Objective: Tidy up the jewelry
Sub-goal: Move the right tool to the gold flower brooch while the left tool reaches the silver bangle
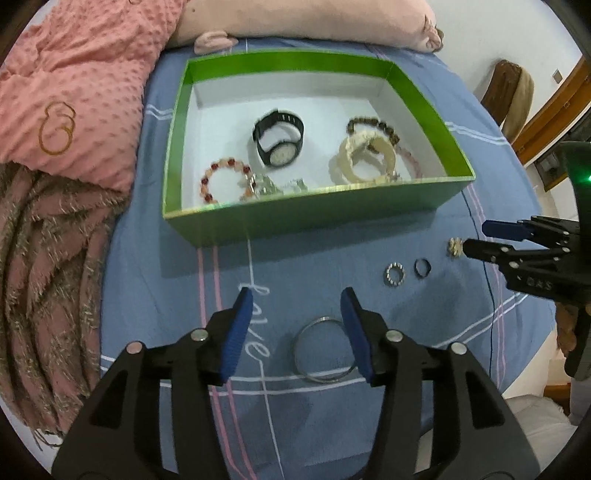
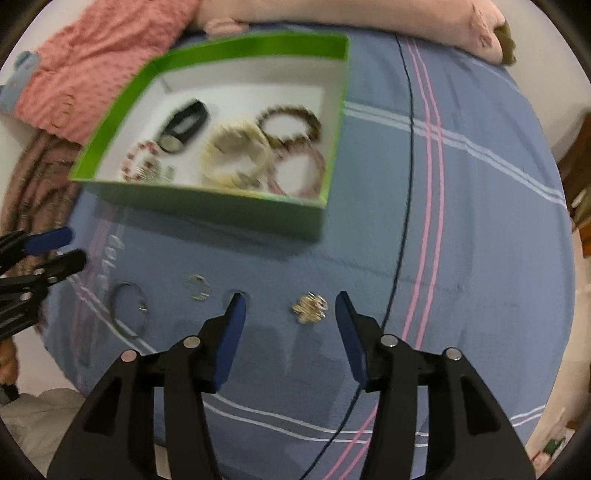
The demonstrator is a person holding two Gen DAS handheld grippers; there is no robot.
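Note:
A green box (image 1: 295,218) on the blue bedsheet holds a black watch (image 1: 279,138), a red bead bracelet (image 1: 225,179), a cream bangle (image 1: 365,158) and a brown bead bracelet (image 1: 373,125). In front of it lie a silver bangle (image 1: 325,350), a beaded ring (image 1: 395,275), a dark ring (image 1: 422,266) and a gold flower piece (image 1: 455,247). My left gripper (image 1: 295,299) hangs open above the bangle's far edge, gripping nothing. My right gripper (image 2: 290,299) is open over the gold flower piece (image 2: 309,308), which lies on the sheet between its fingers, untouched. The dark ring (image 2: 238,293) peeks out behind its left finger.
A pink dotted blanket (image 1: 74,92) and a fringed shawl (image 1: 44,277) lie left of the box, a pink pillow (image 1: 314,18) behind it. A thin dark cord (image 2: 406,166) runs across the sheet to the right. The bed's edge falls away near the bottom.

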